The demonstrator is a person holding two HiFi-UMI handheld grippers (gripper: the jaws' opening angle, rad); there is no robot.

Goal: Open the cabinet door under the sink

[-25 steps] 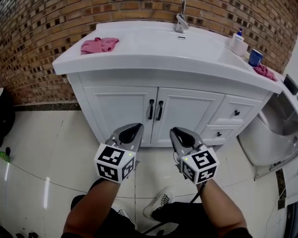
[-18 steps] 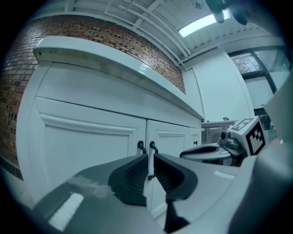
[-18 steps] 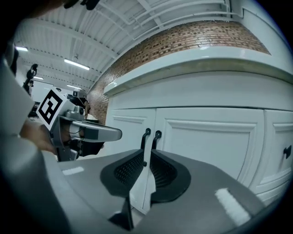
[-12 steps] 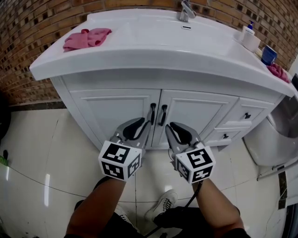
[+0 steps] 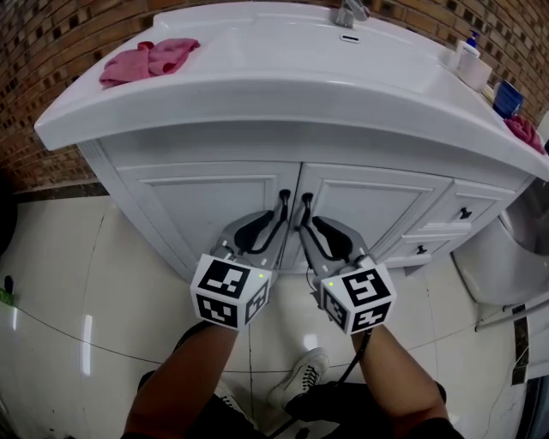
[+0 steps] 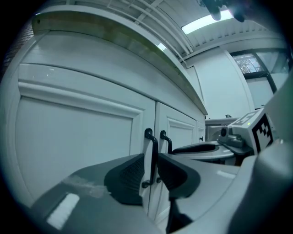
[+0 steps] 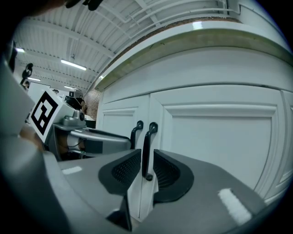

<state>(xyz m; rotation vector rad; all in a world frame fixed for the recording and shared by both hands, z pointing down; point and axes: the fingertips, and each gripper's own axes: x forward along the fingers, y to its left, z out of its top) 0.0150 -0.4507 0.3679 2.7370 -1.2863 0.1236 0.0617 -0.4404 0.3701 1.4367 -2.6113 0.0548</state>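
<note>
The white cabinet under the sink (image 5: 257,81) has two shut doors, left (image 5: 197,214) and right (image 5: 386,210), with black bar handles side by side at the middle seam. My left gripper (image 5: 276,221) is open, its jaws straddling the left handle (image 6: 151,155), with a thin gap showing beside the bar in the left gripper view. My right gripper (image 5: 307,225) is open too, and the right handle (image 7: 146,153) stands between its pads (image 7: 126,171) with white door showing on both sides. Each gripper's camera also catches the other gripper alongside.
A pink cloth (image 5: 150,58) lies on the counter's left. A faucet (image 5: 350,13), soap bottle (image 5: 470,64), blue cup (image 5: 508,99) and another pink cloth (image 5: 525,129) are on it too. Small drawers (image 5: 463,214) sit right of the doors. A white fixture (image 5: 506,266) stands at right. The person's shoe (image 5: 300,369) is on the tiled floor.
Both grippers have moved forward and up toward the cabinet, from well short of the doors to having their jaws around the two handles. The doors remain shut.
</note>
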